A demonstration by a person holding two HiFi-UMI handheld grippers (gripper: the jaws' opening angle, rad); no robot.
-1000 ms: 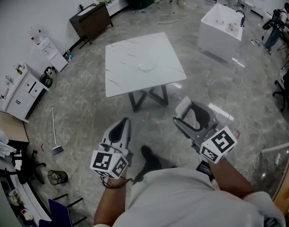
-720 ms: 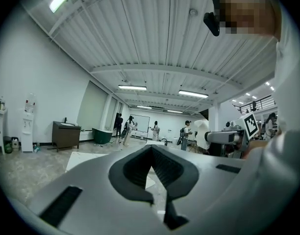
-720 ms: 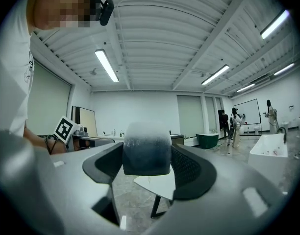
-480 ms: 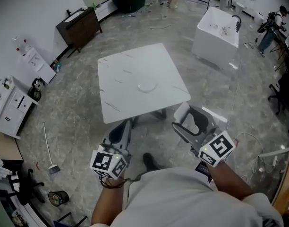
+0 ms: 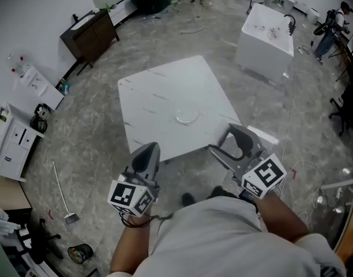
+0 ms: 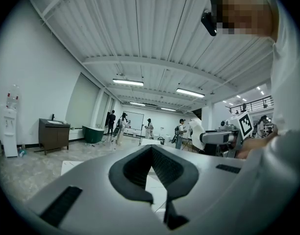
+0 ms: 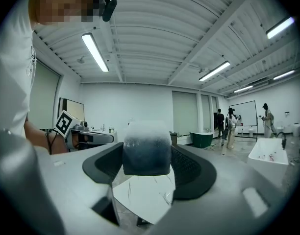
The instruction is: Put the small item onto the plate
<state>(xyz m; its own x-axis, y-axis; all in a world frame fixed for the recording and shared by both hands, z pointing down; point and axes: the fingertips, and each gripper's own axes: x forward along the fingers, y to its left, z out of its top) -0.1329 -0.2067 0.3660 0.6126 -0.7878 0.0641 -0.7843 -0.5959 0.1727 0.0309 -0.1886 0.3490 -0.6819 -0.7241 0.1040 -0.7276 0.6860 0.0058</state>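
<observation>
A clear glass plate (image 5: 187,116) lies near the middle of the white marble table (image 5: 147,105). Both grippers hang in front of the table's near edge, short of the plate. My right gripper (image 5: 222,138) is shut on a small frosted, greyish block (image 7: 146,148), which fills the gap between its dark pads in the right gripper view. In the head view the block is hidden behind that gripper's jaws. My left gripper (image 5: 149,150) is shut with nothing in it; its jaws meet in the left gripper view (image 6: 152,173).
A white tub unit (image 5: 266,36) stands behind the table at the right, and a dark cabinet (image 5: 90,30) at the back left. White cabinets (image 5: 12,137) and a broom (image 5: 61,189) are at the left. Several people stand far back. A cable (image 5: 292,126) runs over the floor at the right.
The table has come closer and now reaches down to both grippers. Each gripper keeps its pose, the right one still shut on the block.
</observation>
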